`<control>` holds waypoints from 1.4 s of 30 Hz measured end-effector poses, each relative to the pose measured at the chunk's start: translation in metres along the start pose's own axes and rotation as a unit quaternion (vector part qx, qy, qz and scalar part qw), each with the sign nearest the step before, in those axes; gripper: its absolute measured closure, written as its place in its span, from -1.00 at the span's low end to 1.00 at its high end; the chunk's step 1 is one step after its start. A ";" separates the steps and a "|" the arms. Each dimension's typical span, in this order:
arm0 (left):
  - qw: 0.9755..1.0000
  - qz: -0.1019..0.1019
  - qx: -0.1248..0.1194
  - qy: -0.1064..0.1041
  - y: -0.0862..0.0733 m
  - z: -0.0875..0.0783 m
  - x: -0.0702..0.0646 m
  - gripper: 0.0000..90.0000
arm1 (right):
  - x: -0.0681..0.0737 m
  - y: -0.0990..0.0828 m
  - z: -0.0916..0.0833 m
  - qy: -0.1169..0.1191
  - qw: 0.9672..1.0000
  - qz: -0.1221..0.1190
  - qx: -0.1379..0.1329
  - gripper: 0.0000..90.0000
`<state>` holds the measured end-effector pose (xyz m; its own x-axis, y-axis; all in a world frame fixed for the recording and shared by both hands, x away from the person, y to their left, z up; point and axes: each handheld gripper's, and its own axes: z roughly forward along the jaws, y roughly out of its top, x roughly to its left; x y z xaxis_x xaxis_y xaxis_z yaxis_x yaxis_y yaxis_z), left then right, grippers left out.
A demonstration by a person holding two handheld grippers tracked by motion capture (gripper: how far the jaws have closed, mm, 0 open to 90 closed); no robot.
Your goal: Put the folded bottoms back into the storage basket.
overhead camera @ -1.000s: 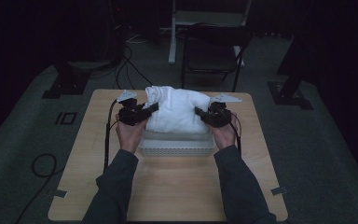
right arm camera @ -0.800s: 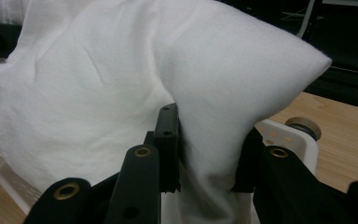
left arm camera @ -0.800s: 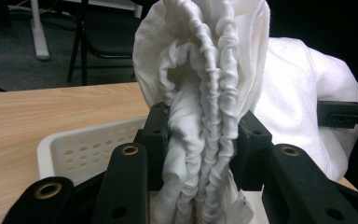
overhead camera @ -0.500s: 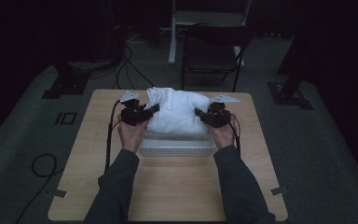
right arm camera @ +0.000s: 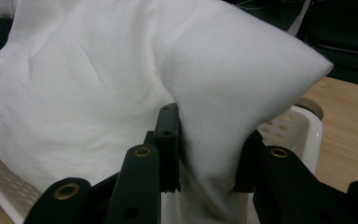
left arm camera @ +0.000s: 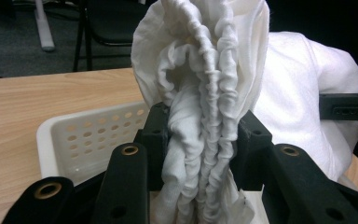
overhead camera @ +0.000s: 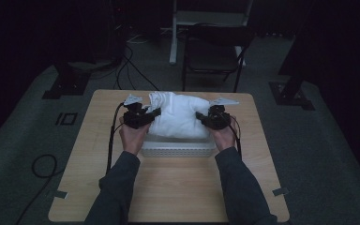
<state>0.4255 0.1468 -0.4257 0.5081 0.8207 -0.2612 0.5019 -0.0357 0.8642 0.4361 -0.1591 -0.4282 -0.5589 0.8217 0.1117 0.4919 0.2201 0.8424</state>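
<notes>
A plump white pillow in a white pillowcase (overhead camera: 178, 115) is held over a white perforated basket (overhead camera: 178, 149) on the wooden table. My left gripper (overhead camera: 153, 112) is shut on the bunched, gathered end of the pillowcase (left arm camera: 200, 93), and its jaws pinch the folds between them. My right gripper (overhead camera: 200, 115) is shut on the other end of the pillow (right arm camera: 205, 140), where the stuffed corner bulges past the jaws. The basket's wall (left arm camera: 93, 140) shows under the cloth in the left gripper view, and its rim (right arm camera: 303, 126) in the right gripper view.
The wooden table (overhead camera: 168, 187) has bare surface in front of the basket. A dark chair (overhead camera: 215, 51) stands behind the table's far edge. Cables (overhead camera: 42, 164) lie on the grey floor at the left, and black stand bases (overhead camera: 65, 86) sit at both far corners.
</notes>
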 end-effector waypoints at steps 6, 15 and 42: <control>1.000 0.005 0.014 0.007 -0.010 0.006 0.000 0.40 | -0.002 -0.011 0.008 -0.001 1.000 0.004 0.019 0.57; 0.999 -0.003 0.038 0.022 -0.031 0.017 0.004 0.40 | 0.001 -0.025 0.021 -0.016 0.999 -0.006 0.048 0.57; 0.991 0.029 0.061 0.115 -0.055 0.021 -0.005 -0.11 | 0.003 -0.043 0.036 -0.038 0.994 -0.018 0.105 0.34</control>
<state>0.4101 0.1329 -0.4806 0.3734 0.9227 -0.0956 0.5641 -0.1440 0.8130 0.4373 -0.1476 -0.4828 -0.5301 0.8471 0.0363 0.6053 0.3480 0.7159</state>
